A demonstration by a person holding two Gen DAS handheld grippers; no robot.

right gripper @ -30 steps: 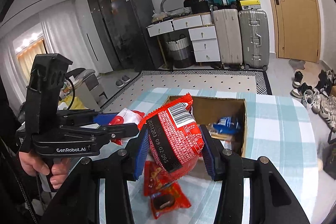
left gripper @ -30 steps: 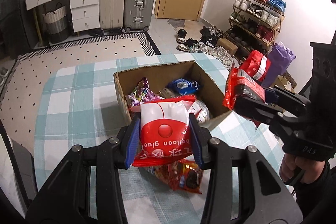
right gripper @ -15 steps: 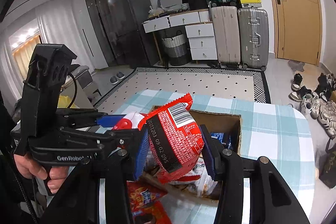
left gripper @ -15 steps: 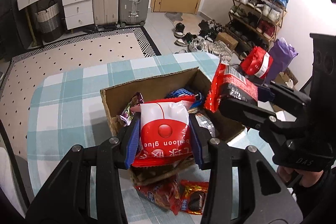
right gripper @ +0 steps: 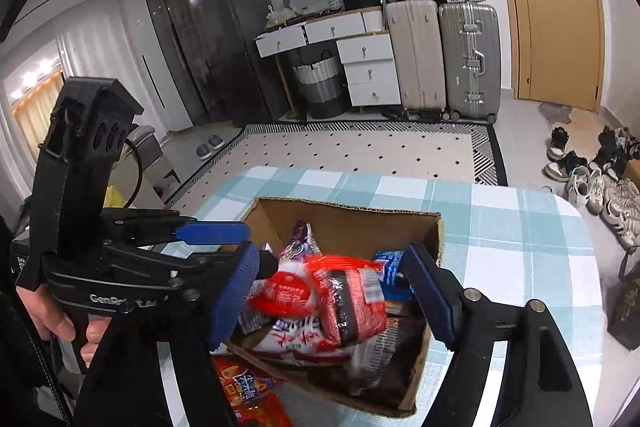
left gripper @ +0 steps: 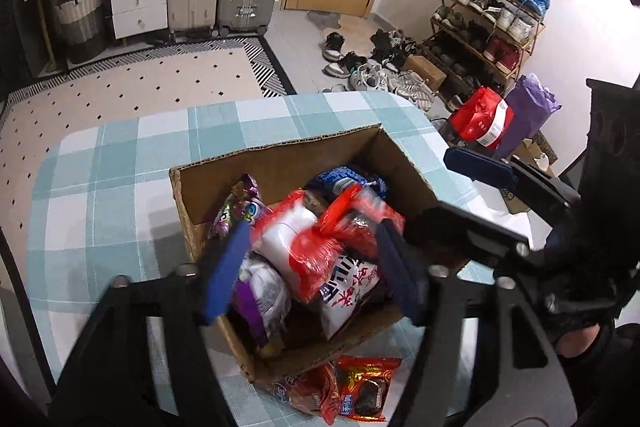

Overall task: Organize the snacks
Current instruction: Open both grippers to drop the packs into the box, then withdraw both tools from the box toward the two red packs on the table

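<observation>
Here, scene: a cardboard box (left gripper: 280, 163) of snacks sits on a checked bench (left gripper: 120, 163), two handheld tongs poised over it.
Left tongs (left gripper: 308, 267): jaws have just been opening and stand apart; the white-and-red packet (left gripper: 296, 247) lies between them, untouched, on the heap in the box.
Right tongs (right gripper: 332, 295): jaws have likewise just been opening; the red packet with the dark label (right gripper: 348, 303), motion-blurred, sits between them with no pad pressing it.
Step in hand: the drop — both packets appear released into the box.
Packet axes: in the left wrist view the white-and-red packet's long axis slants from upper left to lower right; the red packet's is too blurred to tell.
Next move: probably withdrawing both tongs, then reaching for the loose red packets (left gripper: 352, 387) on the bench by the box's near wall.
</observation>
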